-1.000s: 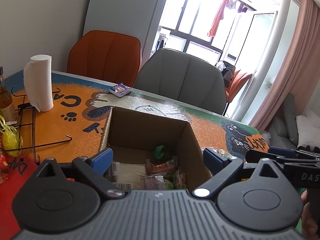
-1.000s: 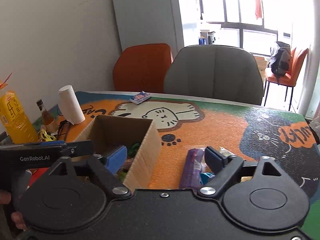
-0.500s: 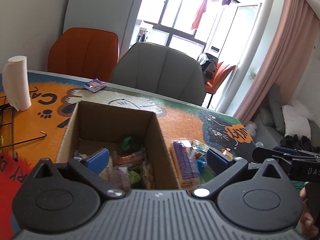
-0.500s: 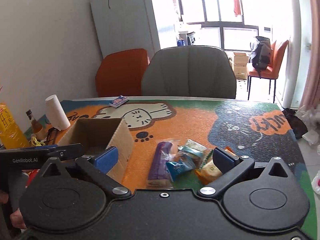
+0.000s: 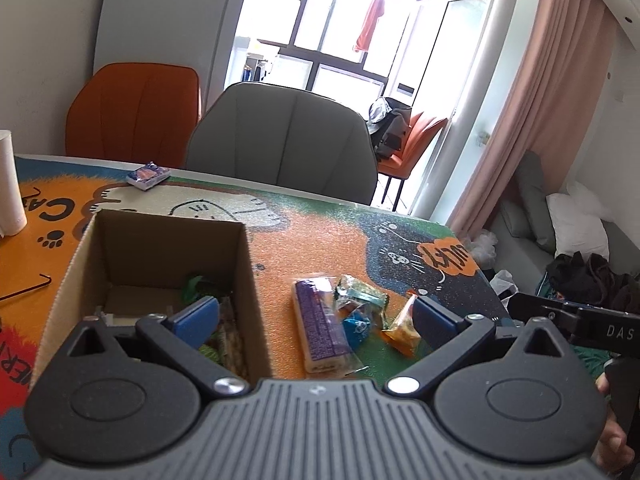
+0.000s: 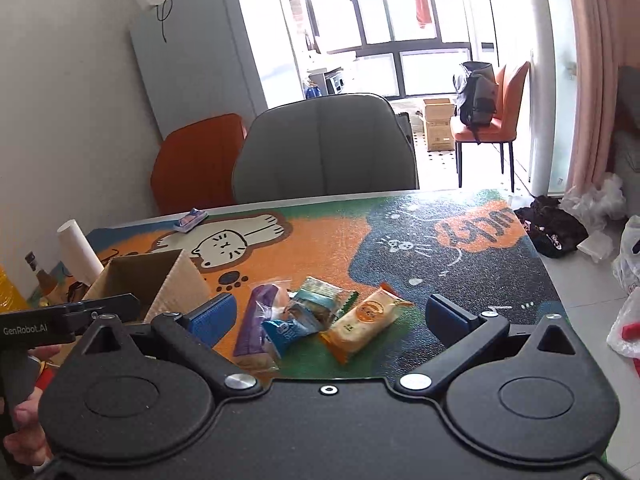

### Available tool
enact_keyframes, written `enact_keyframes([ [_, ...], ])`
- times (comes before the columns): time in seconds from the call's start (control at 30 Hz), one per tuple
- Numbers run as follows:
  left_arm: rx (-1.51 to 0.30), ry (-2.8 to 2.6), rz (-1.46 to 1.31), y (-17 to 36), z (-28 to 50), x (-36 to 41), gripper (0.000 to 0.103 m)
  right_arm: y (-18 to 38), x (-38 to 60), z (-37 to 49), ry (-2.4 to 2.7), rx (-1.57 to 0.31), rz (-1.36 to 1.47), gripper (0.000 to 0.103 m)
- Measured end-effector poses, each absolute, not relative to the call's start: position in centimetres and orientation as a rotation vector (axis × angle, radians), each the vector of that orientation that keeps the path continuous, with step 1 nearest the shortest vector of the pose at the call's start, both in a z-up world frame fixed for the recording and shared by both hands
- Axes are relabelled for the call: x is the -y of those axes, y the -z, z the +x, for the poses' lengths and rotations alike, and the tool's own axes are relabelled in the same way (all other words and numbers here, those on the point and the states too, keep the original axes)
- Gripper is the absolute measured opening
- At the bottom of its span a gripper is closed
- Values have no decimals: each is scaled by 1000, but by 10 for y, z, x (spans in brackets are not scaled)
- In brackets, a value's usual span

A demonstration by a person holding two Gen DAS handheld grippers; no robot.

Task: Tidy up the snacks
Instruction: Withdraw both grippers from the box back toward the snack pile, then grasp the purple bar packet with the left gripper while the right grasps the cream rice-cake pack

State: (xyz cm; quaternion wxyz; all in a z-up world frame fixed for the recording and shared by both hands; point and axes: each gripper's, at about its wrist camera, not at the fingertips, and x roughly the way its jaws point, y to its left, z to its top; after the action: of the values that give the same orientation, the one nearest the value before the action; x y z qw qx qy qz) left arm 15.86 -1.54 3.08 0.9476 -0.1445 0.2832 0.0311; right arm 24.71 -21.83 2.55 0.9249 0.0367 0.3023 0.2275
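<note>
An open cardboard box (image 5: 244, 264) stands on the mat with several snack packets inside; it also shows in the right wrist view (image 6: 176, 276). Right of it lie a purple packet (image 5: 318, 324) (image 6: 256, 320), a green-white packet (image 5: 362, 292) (image 6: 320, 294), a blue packet (image 5: 356, 328) (image 6: 286, 332) and an orange packet (image 5: 402, 328) (image 6: 366, 320). My left gripper (image 5: 316, 316) is open and empty, above the box's right wall and the purple packet. My right gripper (image 6: 328, 314) is open and empty, above the loose packets.
A small blue-orange packet (image 5: 147, 176) (image 6: 191, 220) lies at the table's far edge. A paper roll (image 5: 10, 188) (image 6: 80, 252) stands left of the box. A grey chair (image 5: 280, 148) and an orange chair (image 5: 136, 112) stand behind the table. Bags (image 6: 628, 280) lie on the floor at right.
Both grippers have moved right and back from the box. The loose packets on the mat have come into view between the fingers. Both stay open and empty.
</note>
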Motion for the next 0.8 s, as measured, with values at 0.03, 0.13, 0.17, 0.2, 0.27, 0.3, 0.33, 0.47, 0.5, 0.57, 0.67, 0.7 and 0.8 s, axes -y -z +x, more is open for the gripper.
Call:
enact_keyframes([
  [0.03,-577,-56,-291,-31,160,19,102,-24,222,249,-462,-626,80,102],
  [0.13,-575,-42,-283,-30,167,31,101,-19,231,255,-460,-644,109,100],
  [0.17,-574,-39,-279,-30,169,35,101,-18,234,257,-459,-650,118,98],
  [0.2,-572,-32,-274,-29,172,39,100,-16,236,259,-457,-655,124,97],
  [0.27,-578,-31,-269,-28,177,45,99,-12,240,263,-451,-664,129,95],
  [0.3,-582,-31,-270,-26,180,48,96,-10,241,264,-449,-668,133,94],
  [0.33,-587,-30,-273,-25,182,51,95,-9,243,266,-448,-672,139,94],
  [0.47,-605,-22,-286,-18,194,59,86,-4,254,272,-449,-690,187,94],
  [0.5,-609,-18,-286,-16,197,61,84,-3,255,273,-440,-691,181,94],
  [0.57,-617,-20,-284,-13,201,64,82,-1,257,275,-432,-695,183,94],
  [0.67,-634,-25,-291,-7,208,68,73,4,261,281,-449,-714,218,94],
  [0.7,-644,-28,-296,-4,211,69,70,5,261,282,-446,-719,218,94],
  [0.8,-669,-35,-311,4,216,71,66,9,260,287,-457,-738,229,93],
])
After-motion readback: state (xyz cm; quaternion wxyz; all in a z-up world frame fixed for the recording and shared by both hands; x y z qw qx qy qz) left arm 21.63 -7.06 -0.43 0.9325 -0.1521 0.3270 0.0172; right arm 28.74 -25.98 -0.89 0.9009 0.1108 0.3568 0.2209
